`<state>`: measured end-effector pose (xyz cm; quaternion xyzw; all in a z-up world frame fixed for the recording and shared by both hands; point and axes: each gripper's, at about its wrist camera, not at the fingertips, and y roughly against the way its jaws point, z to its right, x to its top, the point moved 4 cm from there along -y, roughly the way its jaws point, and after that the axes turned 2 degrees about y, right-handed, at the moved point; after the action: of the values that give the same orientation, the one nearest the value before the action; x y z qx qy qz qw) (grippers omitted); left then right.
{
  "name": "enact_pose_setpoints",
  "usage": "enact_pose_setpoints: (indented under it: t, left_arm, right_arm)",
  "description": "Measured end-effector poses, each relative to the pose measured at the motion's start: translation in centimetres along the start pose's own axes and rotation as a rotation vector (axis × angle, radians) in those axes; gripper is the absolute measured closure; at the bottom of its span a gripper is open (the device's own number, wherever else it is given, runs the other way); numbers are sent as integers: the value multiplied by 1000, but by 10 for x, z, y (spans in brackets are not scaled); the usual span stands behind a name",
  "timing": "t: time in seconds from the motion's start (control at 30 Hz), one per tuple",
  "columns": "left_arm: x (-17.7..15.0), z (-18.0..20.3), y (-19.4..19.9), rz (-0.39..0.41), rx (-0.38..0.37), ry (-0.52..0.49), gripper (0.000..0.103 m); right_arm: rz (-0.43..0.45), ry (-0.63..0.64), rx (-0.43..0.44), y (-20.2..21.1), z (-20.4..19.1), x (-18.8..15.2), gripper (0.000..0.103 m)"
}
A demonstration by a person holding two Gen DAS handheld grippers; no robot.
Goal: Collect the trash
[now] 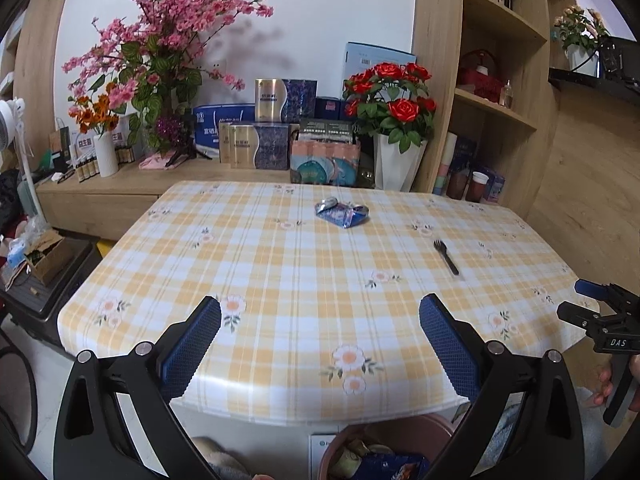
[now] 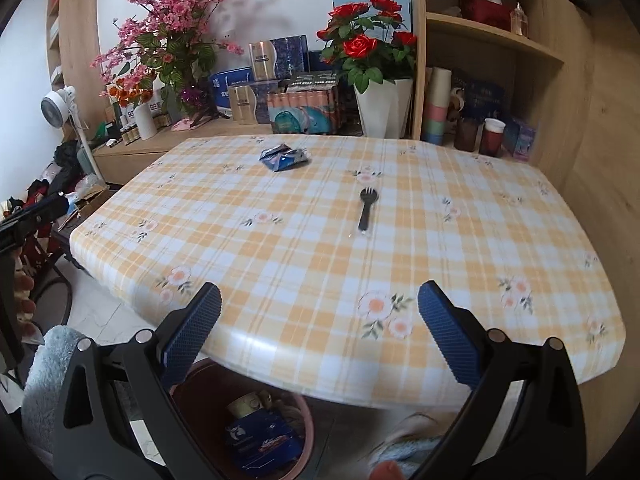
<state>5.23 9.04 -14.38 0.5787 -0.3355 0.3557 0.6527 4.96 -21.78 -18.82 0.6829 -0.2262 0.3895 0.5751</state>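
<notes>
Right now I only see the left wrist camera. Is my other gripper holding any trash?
Observer: No. The right gripper is open, with nothing between its pads.
Operator: What's in front of it?
Observer: The black fork lies straight ahead on the table, tines pointing away.
Operator: Is the bin full?
Observer: No. The bin shows bare inner wall above a blue packet.

Soft even daylight, bright, no harsh shadows. Faint blurred shadow of pink blossoms (image 1: 176, 20) on white wall (image 1: 320, 12). Mild sheen on worktop (image 1: 304, 280) near edge. Strong fisheye bending, black vignette at corners. Bin (image 2: 244, 428) at 6 o'clock slightly soft.
</notes>
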Motion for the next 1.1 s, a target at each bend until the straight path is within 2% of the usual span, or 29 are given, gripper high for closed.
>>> enact_pose_setpoints:
  t: [0.3, 0.43, 0.57, 0.8, 0.83, 0.87, 0.97, 1.1]
  left_arm:
    - [22, -3, -32, -11, -8, 0, 6]
    - [25, -6, -52, -28, 6, -11, 6]
    - [29, -11, -81, -61, 20, 1, 6]
    - [38, -6, -140, -124, 35, -24, 6]
    - [40, -5, -152, -138, 42, -19, 6]
    - [42, -5, -159, -148, 41, -10, 6]
    - [45, -6, -185, -195, 11, 39, 6]
    - [49, -1, -215, -226, 17, 31, 6]
  right_arm:
    - [-29, -69, 13, -23, 27, 23, 6]
    - [-62, -69, -18, -51, 45, 30, 6]
    - [-108, -117, -8, -88, 64, 35, 6]
    - [-166, -73, -39, -160, 84, 51, 7]
    - [-173, -74, -38, -169, 86, 53, 11]
    - [-181, -77, -35, -177, 88, 55, 18]
    - [-208, -116, -4, -207, 94, 60, 22]
    - [-237, -135, 14, -243, 91, 67, 33]
